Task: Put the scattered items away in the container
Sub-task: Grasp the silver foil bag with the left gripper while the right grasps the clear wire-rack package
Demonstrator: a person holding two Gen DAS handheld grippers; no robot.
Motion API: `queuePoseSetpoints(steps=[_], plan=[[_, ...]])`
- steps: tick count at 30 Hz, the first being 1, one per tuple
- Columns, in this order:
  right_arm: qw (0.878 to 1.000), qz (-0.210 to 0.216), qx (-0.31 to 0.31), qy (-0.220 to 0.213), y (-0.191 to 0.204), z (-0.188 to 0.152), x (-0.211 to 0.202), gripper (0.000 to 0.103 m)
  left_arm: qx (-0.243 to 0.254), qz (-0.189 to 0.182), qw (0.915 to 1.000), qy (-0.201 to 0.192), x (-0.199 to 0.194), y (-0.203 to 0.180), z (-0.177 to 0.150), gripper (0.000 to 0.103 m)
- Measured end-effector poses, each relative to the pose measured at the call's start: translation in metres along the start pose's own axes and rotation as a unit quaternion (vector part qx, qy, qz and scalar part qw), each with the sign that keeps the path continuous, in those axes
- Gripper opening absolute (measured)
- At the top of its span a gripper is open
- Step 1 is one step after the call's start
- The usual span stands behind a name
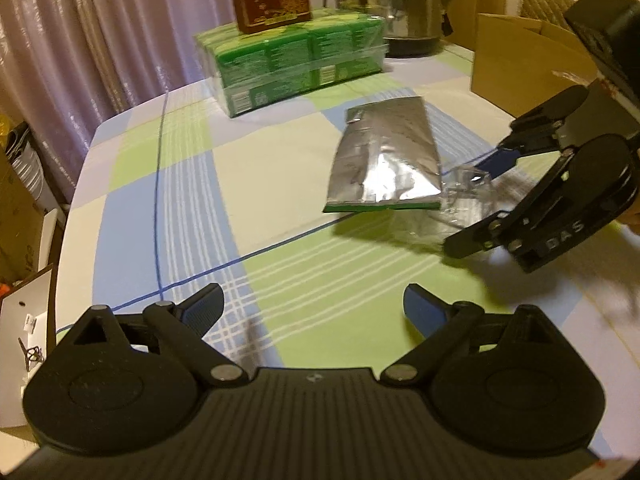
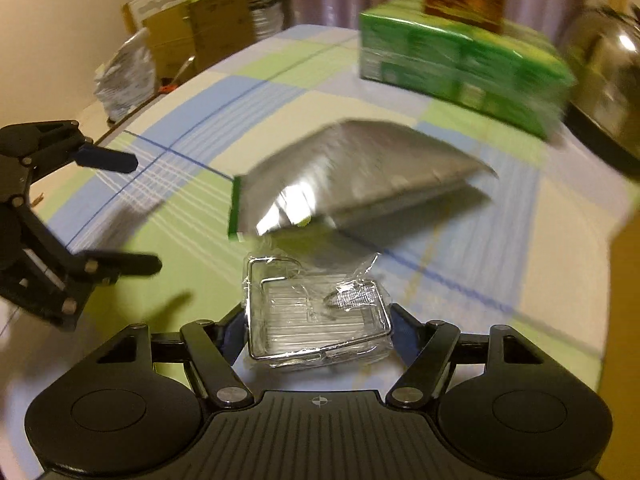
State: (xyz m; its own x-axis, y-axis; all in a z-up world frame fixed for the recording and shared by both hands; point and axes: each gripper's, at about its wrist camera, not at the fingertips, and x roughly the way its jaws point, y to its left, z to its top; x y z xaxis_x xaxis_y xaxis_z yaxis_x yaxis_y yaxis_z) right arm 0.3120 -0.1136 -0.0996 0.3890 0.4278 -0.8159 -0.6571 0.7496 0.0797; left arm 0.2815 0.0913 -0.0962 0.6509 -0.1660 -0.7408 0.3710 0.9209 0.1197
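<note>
Plastic-wrapped wire rack (image 2: 318, 322) is being straddled by the right gripper (image 2: 316, 330), jaws seemingly unclamped; slippage is being risked, left gripper (image 1: 314, 306) apart.

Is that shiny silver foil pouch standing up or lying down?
Lying flat. The silver foil pouch rests broad face up on the checked tablecloth, its green-edged end nearest the claws.

Clear-wrapped wire rack (image 2: 318, 318) flat on checked cloth, touching silver foil pouch (image 2: 352, 176); cardboard box (image 1: 524, 60) beyond.
</note>
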Motion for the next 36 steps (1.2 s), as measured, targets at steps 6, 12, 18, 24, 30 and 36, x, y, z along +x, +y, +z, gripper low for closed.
queuePoseSetpoints(steps=[6,12,18,24,30,36], plan=[[0.997,-0.049,0.048,-0.017,-0.017,-0.024,-0.030,0.069,0.018,-0.012,0.9998,0.000,-0.001,-0.017,0.015,0.094],[0.996,-0.064,0.064,-0.017,-0.033,-0.010,-0.032,0.069,0.045,-0.026,0.9987,-0.004,0.012,-0.034,0.056,0.095],[0.995,-0.067,0.078,-0.009,-0.047,0.005,-0.017,0.069,0.074,-0.027,0.9967,0.018,0.045,-0.045,0.098,0.098],[0.994,-0.076,0.079,-0.011,-0.053,0.005,-0.007,0.069,0.069,-0.039,0.9959,0.043,0.085,-0.045,0.125,0.098],[0.994,-0.067,0.081,-0.010,-0.051,0.002,-0.002,0.069,0.043,-0.048,0.9950,0.077,0.119,-0.042,0.136,0.097],[0.995,-0.067,0.079,-0.013,-0.046,-0.002,-0.009,0.069,0.057,-0.037,0.9919,0.108,0.128,-0.047,0.137,0.062]])
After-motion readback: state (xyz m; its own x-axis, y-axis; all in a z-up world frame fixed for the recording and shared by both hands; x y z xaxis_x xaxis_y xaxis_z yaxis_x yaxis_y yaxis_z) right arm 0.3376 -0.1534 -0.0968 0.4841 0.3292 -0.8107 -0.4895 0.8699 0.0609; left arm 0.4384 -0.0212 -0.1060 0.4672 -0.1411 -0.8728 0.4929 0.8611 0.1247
